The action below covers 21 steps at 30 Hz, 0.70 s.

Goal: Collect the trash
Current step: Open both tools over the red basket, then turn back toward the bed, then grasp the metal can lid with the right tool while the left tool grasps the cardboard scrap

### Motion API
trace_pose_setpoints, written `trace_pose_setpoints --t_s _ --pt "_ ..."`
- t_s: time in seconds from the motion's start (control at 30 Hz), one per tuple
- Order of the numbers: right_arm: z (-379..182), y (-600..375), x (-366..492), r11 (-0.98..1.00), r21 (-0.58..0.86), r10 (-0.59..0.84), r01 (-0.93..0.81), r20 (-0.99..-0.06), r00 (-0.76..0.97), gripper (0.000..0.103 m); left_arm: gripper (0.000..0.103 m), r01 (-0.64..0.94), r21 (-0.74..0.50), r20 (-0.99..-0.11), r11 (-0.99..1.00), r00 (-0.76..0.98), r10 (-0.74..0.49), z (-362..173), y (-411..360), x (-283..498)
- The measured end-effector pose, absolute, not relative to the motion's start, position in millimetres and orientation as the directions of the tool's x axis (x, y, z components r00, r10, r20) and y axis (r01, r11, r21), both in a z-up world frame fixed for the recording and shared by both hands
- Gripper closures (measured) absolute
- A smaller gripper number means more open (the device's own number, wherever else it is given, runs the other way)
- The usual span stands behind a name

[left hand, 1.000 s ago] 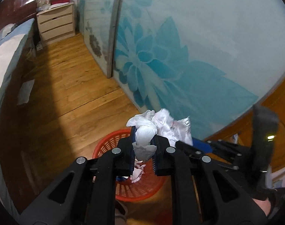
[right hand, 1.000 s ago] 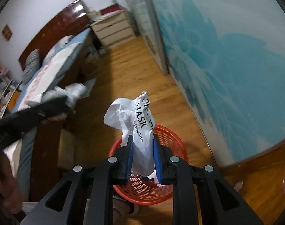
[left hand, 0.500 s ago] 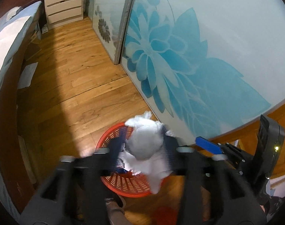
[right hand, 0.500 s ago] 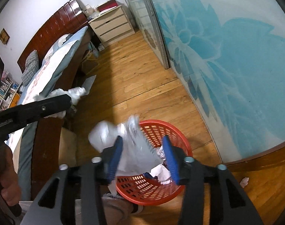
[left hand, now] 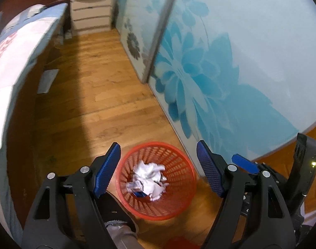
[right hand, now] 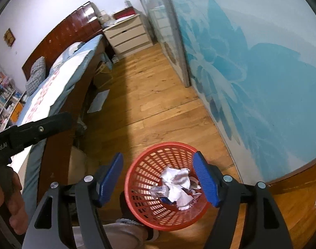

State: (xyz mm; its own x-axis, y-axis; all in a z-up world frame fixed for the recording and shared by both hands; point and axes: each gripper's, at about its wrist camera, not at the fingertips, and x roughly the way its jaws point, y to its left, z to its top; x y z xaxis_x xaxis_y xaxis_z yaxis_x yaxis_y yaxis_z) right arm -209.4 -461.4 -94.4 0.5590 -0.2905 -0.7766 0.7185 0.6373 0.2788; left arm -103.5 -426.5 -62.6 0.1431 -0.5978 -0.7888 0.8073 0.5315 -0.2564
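Red basket [left hand: 158,180] on wood floor [left hand: 99,95] — crumpled white trash [left hand: 149,179] inside. Left gripper [left hand: 158,170], right gripper [right hand: 158,176] above basket — both spread wide, holding nothing.

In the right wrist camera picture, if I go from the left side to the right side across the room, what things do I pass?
Bed with the blue and white cover → bare wooden plank floor → round red plastic mesh basket with crumpled white trash → pale glass door with big blue flowers.
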Motion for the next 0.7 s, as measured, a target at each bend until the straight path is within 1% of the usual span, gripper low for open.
trace_pose_setpoints --t_s 0.1,0.2,0.27,0.33,0.43,0.57,0.6,0.67,0.7 --pt "-76 -449 -189 0.675 0.311 -0.26 0.669 -0.748 0.61 0.023 0.028 0.774 -0.251 -0.753 0.582 0.222 -0.619 -38 -395 -85" --pt "-59 -431 -155 0.722 0.323 -0.223 0.611 -0.728 0.648 0.023 0.025 0.733 -0.233 -0.712 0.639 0.319 -0.626 -7 -348 -59" --pt "-42 -412 -118 0.766 0.333 -0.187 0.55 -0.704 0.685 0.023 0.022 0.69 -0.231 -0.682 0.686 0.387 -0.62 11 -308 -39" --pt "-21 -385 -70 0.818 0.329 -0.147 0.472 -0.674 0.724 0.018 0.02 0.617 -0.243 -0.652 0.748 0.467 -0.597 24 -256 -13" --pt "1 -336 12 0.889 0.322 -0.038 0.327 -0.658 0.752 0.017 0.019 0.486 -0.274 -0.652 0.83 0.54 -0.532 27 -184 25" --pt "11 -257 121 0.958 0.243 0.057 0.152 -0.682 0.729 0.013 0.019 0.258 -0.369 -0.676 0.893 0.585 -0.448 18 -87 69" --pt "8 -235 148 0.971 0.206 0.061 0.119 -0.698 0.714 0.011 0.019 0.176 -0.393 -0.685 0.902 0.598 -0.415 13 -60 78" --pt "-5 -180 201 0.996 0.071 0.02 0.044 -0.716 0.698 0.011 0.019 0.036 -0.434 -0.72 0.9 0.587 -0.371 -1 -12 94" --pt "-10 -168 214 0.999 0.046 0.017 0.022 -0.71 0.704 0.011 0.019 0.005 -0.447 -0.726 0.894 0.581 -0.367 -6 2 97"
